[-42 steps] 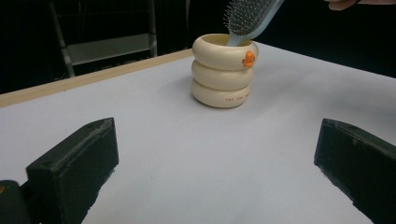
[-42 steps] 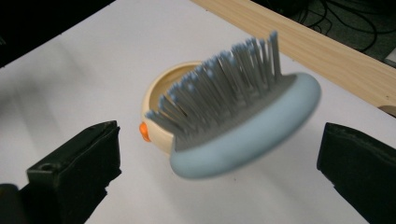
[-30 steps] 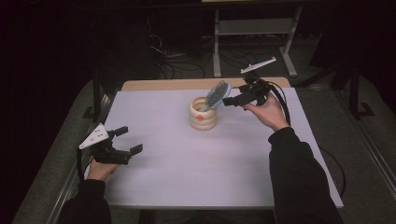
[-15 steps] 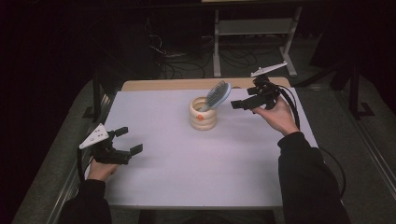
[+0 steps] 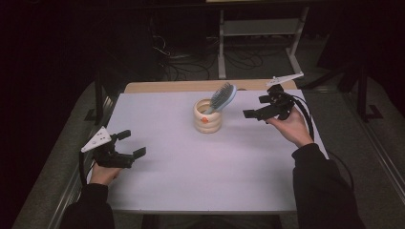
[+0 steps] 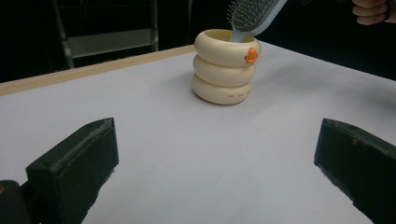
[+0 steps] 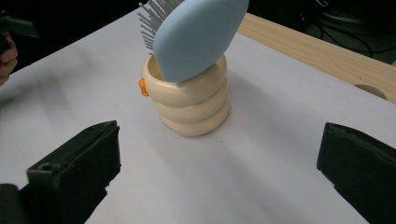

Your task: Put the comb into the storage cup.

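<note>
Two claws are out over the white surface (image 5: 191, 167), and both are spread wide with nothing in them. The blue hairbrush (image 5: 222, 97) stands handle-down in the cream ring cup (image 5: 207, 117) near the middle, its bristly head leaning out over the rim. The right claw (image 5: 253, 114) hangs just beside the cup, pointing at it. The left claw (image 5: 131, 145) rests well apart, near the front edge. It looks like the brush is in its place, so the putting-in step seems done. Next, the right claw likely needs only to pull clear without bumping the brush.
</note>
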Available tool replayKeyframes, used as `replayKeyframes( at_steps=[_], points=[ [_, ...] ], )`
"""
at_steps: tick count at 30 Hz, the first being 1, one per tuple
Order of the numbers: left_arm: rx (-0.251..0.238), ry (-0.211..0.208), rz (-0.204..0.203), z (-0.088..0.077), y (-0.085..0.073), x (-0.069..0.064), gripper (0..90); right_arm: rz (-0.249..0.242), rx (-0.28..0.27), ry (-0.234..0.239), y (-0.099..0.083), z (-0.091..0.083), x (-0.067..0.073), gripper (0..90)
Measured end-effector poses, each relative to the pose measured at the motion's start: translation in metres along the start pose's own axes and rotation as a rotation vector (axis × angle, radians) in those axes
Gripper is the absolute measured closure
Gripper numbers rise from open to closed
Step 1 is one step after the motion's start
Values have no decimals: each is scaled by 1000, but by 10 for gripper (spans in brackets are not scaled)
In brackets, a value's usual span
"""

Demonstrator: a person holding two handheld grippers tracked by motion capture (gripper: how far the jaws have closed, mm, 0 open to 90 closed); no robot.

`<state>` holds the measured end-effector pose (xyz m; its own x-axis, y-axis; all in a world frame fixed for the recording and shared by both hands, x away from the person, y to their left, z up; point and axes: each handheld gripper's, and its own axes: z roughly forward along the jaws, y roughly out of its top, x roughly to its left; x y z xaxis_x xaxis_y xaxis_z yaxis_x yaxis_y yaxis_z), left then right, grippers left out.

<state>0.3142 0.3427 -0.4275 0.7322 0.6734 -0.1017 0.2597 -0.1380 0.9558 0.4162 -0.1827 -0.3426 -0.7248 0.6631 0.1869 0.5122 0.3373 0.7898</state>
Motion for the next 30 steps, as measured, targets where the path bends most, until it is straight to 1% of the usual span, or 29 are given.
replayKeyframes(
  at_steps=[8, 16, 22, 25, 27, 30],
  points=[
    [-2, 2, 1, -1, 0, 0, 0, 5, -10, -16, -12, -8, 0, 0],
    [-7, 11, -3, -2, 0, 0, 0, 11, -17, -14, -24, -14, -1, 0],
    [-10, 23, 2, -3, 0, 0, 0, 5, -38, -10, -34, -21, 1, 0],
    [-11, 28, -1, -4, 0, 2, 0, 5, -33, -3, -40, -23, 1, 0],
    [-12, 26, -13, -3, -1, 2, 0, 4, -39, -4, -44, -24, 0, 0],
    [-7, 26, -16, -3, -2, 3, 0, 8, -42, -6, -49, -26, 0, 0]
  ],
)
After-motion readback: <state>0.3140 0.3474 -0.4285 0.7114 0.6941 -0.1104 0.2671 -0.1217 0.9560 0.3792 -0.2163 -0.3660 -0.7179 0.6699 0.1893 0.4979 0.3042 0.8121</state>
